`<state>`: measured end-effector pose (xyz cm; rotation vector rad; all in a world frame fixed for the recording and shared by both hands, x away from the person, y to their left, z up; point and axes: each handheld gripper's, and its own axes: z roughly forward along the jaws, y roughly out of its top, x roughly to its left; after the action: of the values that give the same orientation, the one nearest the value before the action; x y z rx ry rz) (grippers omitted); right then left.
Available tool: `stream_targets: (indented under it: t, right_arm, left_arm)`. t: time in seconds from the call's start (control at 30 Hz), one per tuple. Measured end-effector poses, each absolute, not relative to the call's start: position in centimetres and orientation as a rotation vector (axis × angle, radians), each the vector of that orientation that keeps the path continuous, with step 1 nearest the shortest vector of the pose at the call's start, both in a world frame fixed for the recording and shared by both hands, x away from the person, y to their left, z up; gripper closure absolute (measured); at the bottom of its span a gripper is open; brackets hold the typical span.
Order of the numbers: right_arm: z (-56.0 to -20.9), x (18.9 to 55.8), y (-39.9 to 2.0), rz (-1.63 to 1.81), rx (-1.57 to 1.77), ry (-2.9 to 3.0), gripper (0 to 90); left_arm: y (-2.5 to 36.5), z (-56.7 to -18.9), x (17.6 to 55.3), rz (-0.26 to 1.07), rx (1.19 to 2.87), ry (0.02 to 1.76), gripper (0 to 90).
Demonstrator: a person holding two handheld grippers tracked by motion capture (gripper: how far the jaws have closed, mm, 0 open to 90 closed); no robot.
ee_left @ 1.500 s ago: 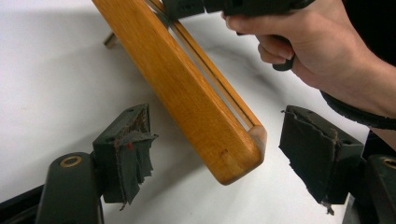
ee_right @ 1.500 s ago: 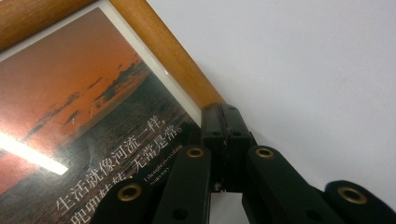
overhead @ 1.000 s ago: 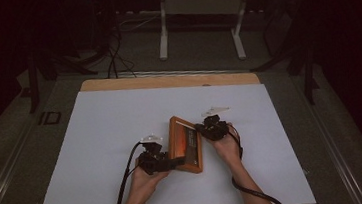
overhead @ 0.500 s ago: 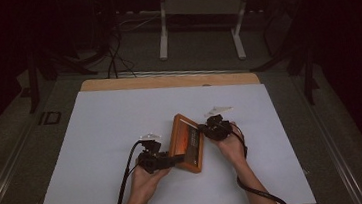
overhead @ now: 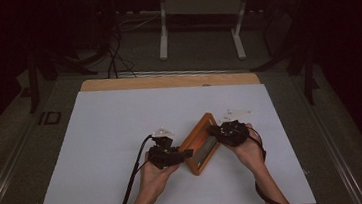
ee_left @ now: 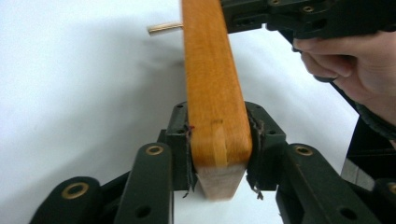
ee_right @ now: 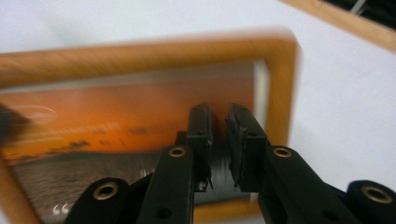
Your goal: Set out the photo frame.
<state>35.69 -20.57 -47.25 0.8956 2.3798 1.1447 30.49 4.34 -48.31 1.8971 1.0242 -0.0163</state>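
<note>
A wooden picture frame (overhead: 201, 145) with an orange sunset picture is held tilted above the white sheet, between both hands. My left gripper (overhead: 186, 154) has just been closing and now stands shut on the frame's near edge. In the left gripper view both pads press the frame's wooden rail (ee_left: 212, 93), inside the left gripper (ee_left: 217, 140). My right gripper (overhead: 216, 128) is at the frame's far right side and has just been opening. In the right gripper view the right gripper (ee_right: 219, 126) shows a narrow gap with nothing in it, in front of the picture frame (ee_right: 140, 51).
A white sheet (overhead: 112, 138) covers the wooden table (overhead: 167, 80). Behind the frame a thin brass-coloured rod (ee_left: 163, 29) sticks out. A metal stand (overhead: 201, 24) and cables (overhead: 114, 53) lie on the dark floor beyond the table.
The frame has risen and swung, its far end now pointing to the right. Both hands moved up with it, and the right hand shifted right.
</note>
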Motion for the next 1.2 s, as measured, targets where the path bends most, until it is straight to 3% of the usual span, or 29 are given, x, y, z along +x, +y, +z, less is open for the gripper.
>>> stream_targets:
  t: [0.13,0.63,1.2]
  right_arm:
    - [-45.8,33.8,-21.3,1.103,0.813,2.387,77.3]
    - [-43.0,31.4,-21.2,1.147,0.636,2.396,72.9]
    - [-42.8,31.5,-20.9,1.237,0.562,2.434,50.5]
  left_arm:
    - [3.6,-47.3,29.7,0.108,1.979,0.91,68.9]
    - [5.9,-44.4,29.4,0.189,1.98,0.747,68.9]
    - [6.5,-41.4,29.4,0.201,2.037,0.573,68.9]
